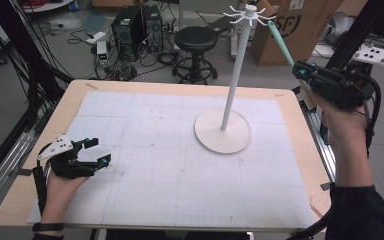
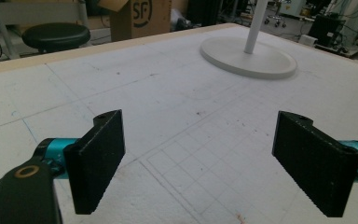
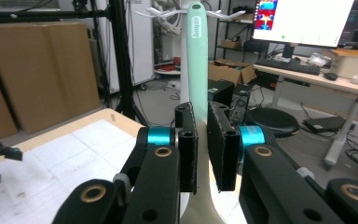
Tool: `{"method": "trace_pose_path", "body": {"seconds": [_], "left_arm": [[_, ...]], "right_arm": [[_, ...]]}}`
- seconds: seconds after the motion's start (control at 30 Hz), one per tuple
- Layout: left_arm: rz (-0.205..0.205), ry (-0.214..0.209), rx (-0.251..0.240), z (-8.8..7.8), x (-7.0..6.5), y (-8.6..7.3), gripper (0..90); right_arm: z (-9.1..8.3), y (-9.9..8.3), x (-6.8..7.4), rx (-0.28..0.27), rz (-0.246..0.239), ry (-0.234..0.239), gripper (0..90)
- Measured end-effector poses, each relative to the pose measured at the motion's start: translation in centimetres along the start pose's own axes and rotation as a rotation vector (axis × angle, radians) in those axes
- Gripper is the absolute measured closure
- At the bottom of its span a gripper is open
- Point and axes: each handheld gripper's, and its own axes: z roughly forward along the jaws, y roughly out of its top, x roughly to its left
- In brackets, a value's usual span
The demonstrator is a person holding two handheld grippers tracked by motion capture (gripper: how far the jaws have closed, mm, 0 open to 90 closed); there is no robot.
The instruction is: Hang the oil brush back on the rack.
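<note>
Utensil [image 1: 280, 44]: long mint-green handle, pale off-white lower part seen below the jaws in the right gripper view. Looks like light, stiff plastic or silicone, probably a smooth surface, so a pinch could slip or let it swing. Not fragile by the look of it. Best hold, I judge, is on the flat handle, leaving the tip free for a hook.

Right gripper [image 1: 304, 71]: raised to the right of the stand [image 1: 236, 60], level with its upper pole. Jaws nearly together, pinching the utensil, pads on either face. Handle tip points up toward the stand's hooks [image 1: 249, 16], close to them; touching or not, cannot tell.

Left gripper [image 1: 94, 151]: low over the mat [image 1: 145, 185], well left of the stand's base, jaws spread wide, nothing between them.
</note>
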Motion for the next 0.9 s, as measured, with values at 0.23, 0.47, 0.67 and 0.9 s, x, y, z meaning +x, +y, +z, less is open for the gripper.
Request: {"method": "trace_pose_path", "body": {"seconds": [0.23,0.47,0.67,0.9], "left_arm": [[-0.001,-0.001,0.0,0.0,0.0,0.0,17.6],[0.001,-0.001,0.001,0.0,0.0,0.0,17.6],[0.0,-0.002,0.001,0.0,0.0,0.0,17.6],[0.0,-0.004,0.002,0.0,0.0,0.0,17.6]], "right_arm": [[0.4,-0.1,-0.1,0.004,-0.003,-0.002,83.0],[0.9,-0.5,-0.2,0.01,0.005,0.003,82.8],[1.9,-0.9,-0.3,0.033,0.018,0.016,81.6],[2.7,-1.7,-0.4,0.061,0.023,0.024,65.8]]}}
